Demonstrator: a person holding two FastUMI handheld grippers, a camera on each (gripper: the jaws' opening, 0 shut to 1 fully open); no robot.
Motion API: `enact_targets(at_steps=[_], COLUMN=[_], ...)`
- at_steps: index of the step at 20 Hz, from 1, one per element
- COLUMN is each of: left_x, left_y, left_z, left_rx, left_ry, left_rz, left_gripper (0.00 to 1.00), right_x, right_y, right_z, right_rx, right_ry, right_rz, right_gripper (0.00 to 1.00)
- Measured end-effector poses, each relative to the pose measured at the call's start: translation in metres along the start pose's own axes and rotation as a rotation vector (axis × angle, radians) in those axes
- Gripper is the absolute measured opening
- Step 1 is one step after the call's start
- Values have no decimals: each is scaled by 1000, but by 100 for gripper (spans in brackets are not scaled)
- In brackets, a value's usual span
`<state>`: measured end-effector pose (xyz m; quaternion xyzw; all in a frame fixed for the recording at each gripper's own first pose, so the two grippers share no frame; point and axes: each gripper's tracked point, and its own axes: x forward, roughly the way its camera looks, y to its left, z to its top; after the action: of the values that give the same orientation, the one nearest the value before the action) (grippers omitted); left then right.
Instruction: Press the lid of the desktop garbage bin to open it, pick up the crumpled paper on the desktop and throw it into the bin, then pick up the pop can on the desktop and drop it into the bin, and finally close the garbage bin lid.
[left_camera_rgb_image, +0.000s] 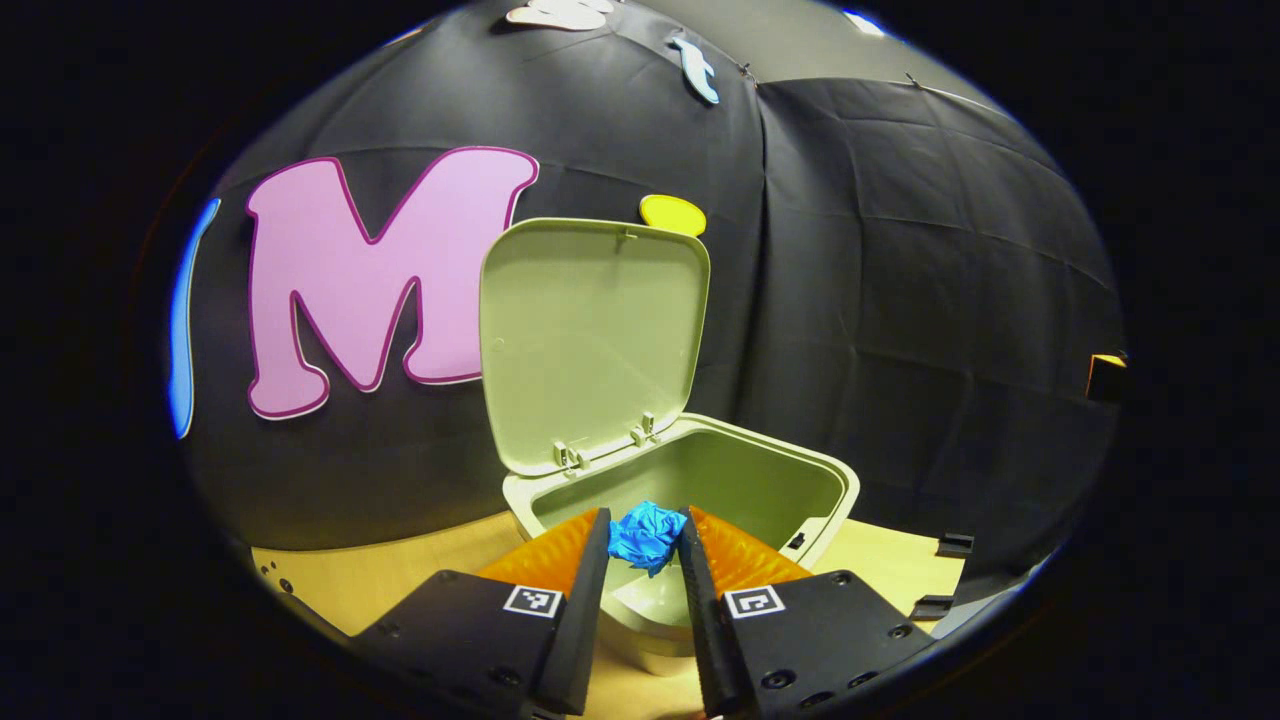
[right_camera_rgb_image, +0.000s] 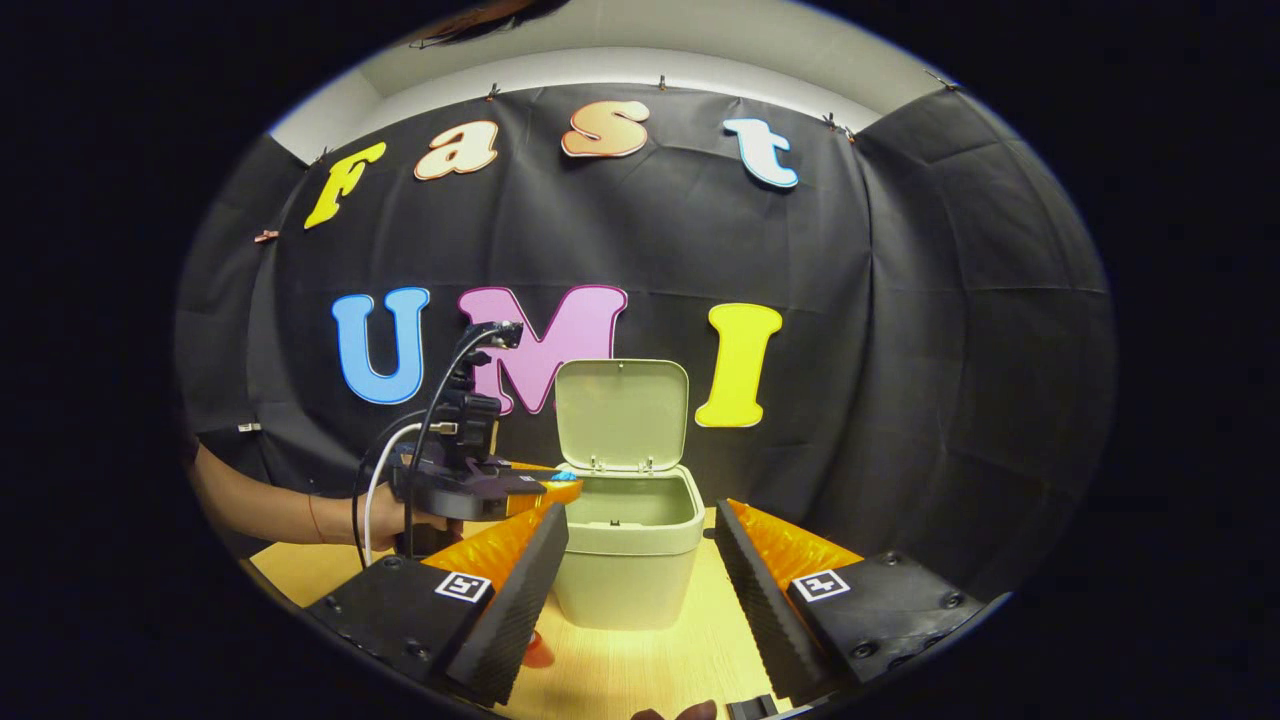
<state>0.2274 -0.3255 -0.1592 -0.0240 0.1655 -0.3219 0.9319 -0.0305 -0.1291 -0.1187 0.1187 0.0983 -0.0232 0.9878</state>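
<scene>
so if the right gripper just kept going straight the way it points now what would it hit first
Most likely the garbage bin: it stands straight ahead between the open fingers of the right gripper, lid up. Depth is hard to judge, but nothing seems to lie between them.

Crumpled paper (left_camera_rgb_image: 646, 536) between jaws, over bin (left_camera_rgb_image: 690, 480)

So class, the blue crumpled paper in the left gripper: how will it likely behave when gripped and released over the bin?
The crumpled paper is creased and bunched between the left gripper's fingers, so it probably squashes easily. It looks light and should drop without bouncing much. Held at the rim of the open bin, it could catch the edge.
</scene>
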Motion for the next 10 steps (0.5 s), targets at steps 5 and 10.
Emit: enact_targets(at_steps=[5, 10], left_x=[4, 0], left_y=[-4, 0], left_z=[-9, -7], left_rx=[8, 16], left_ry=[19, 3], left_rz=[-12, 3], left_gripper=[53, 76], right_x=[4, 3], right_y=[-3, 4], right_z=[-7, -14], right_rx=[2, 5], right_ry=[17, 35], right_rz=[3, 24], right_gripper=[93, 93])
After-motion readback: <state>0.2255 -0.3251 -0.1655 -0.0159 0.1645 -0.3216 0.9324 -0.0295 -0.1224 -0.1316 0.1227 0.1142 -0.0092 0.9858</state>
